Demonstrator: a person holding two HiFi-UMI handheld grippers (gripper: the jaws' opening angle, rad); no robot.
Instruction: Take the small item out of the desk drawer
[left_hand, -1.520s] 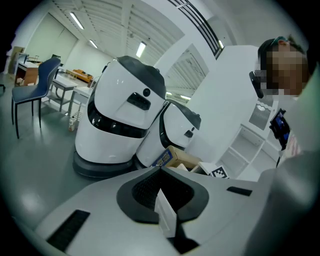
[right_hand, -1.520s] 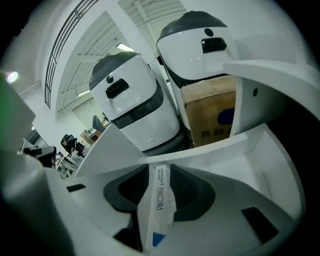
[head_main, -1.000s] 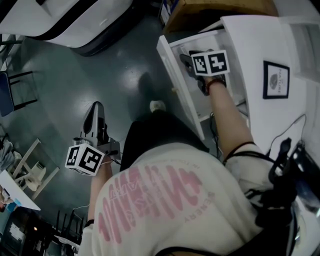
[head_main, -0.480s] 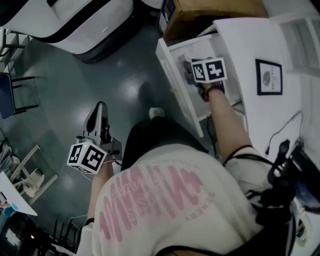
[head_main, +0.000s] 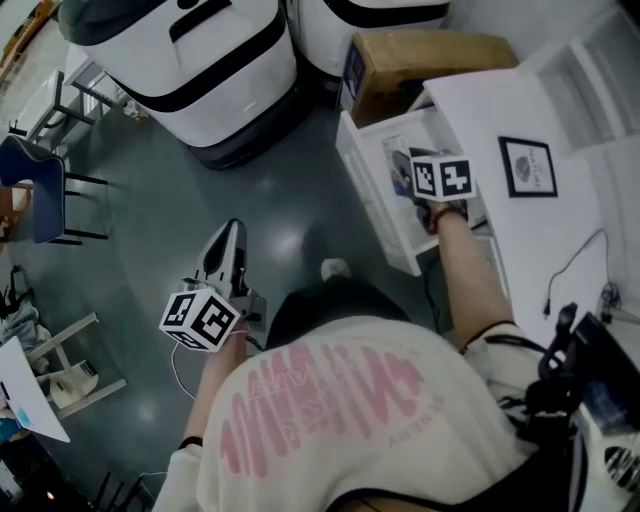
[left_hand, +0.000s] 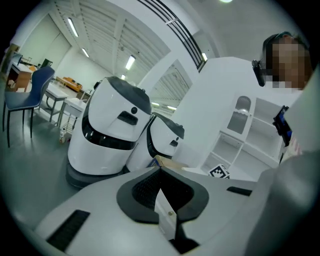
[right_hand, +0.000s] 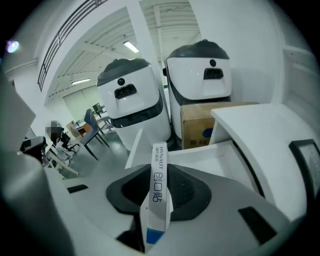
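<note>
The small item is a slim white box (right_hand: 159, 185) with a blue end and printed lettering. My right gripper (right_hand: 156, 200) is shut on it, and the box stands upright between the pads. In the head view this gripper (head_main: 408, 178) hangs over the open white desk drawer (head_main: 372, 185), with its marker cube just behind. The drawer's walls (right_hand: 200, 152) show past the box. My left gripper (head_main: 228, 255) is held low over the floor, left of the person's legs. Its jaws (left_hand: 167, 220) stand a narrow gap apart with nothing in them.
The white desk top (head_main: 480, 110) carries a framed picture (head_main: 527, 166) and a cable. A cardboard box (head_main: 420, 60) sits behind the drawer. Two large white robots (head_main: 190, 60) stand on the grey floor beyond. A blue chair (head_main: 40, 190) is at the far left.
The head view has swung to show more floor and the robots. My right gripper has drawn back a little along the drawer toward the person. The left gripper stays low.
</note>
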